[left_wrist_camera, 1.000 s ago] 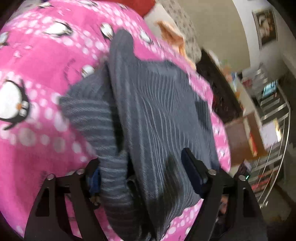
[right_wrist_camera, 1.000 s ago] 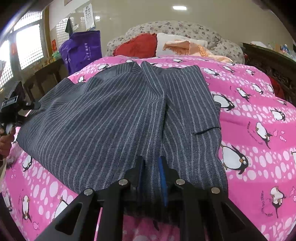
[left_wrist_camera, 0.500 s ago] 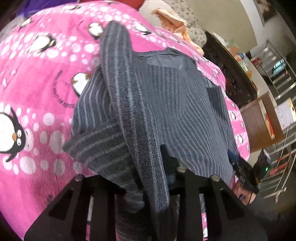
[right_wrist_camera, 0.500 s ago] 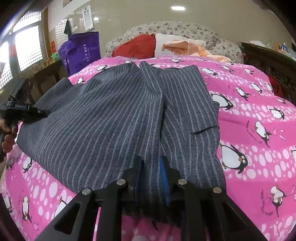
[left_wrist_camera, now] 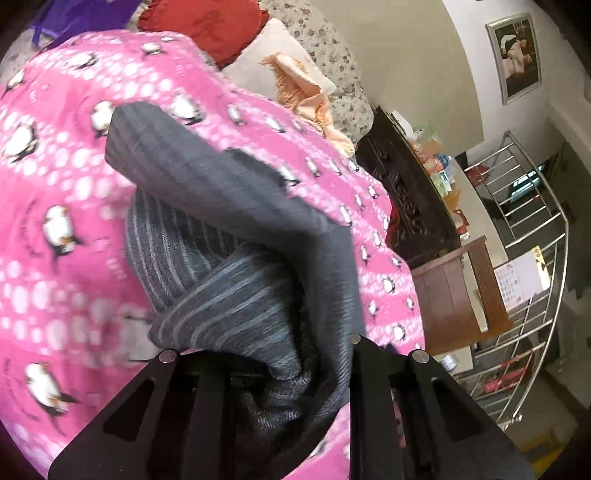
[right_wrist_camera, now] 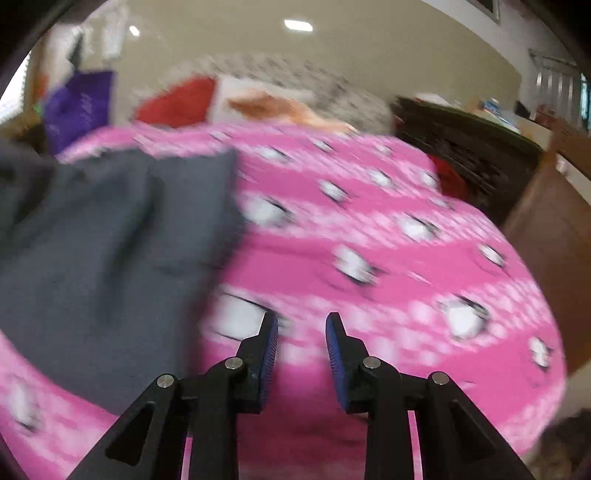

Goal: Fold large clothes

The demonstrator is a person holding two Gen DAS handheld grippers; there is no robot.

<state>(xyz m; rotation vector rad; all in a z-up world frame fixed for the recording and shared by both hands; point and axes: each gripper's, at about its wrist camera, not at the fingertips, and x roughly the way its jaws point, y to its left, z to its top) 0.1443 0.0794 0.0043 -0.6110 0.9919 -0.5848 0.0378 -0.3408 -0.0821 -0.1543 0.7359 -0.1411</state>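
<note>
The grey striped garment [left_wrist_camera: 236, 229] lies on the pink penguin bedspread [left_wrist_camera: 66, 177]. My left gripper [left_wrist_camera: 291, 373] is shut on a bunched fold of the garment and holds it lifted, so the cloth hides the fingertips. In the blurred right wrist view the garment [right_wrist_camera: 99, 251] lies at the left of the bedspread [right_wrist_camera: 369, 229]. My right gripper [right_wrist_camera: 301, 339] is open and empty over bare pink bedspread, just right of the garment's edge.
Red and white pillows [left_wrist_camera: 207, 26] and an orange cloth [left_wrist_camera: 306, 92] lie at the head of the bed. A dark wooden cabinet [left_wrist_camera: 410, 199] and a brown box [left_wrist_camera: 458, 295] stand beside the bed. A metal stair rail [left_wrist_camera: 532, 280] is at the right. A purple bag [right_wrist_camera: 77, 107] stands at the far left.
My right gripper let go of the garment, opened and swung right over bare bedspread. My left gripper carried its fold of cloth up and across the garment.
</note>
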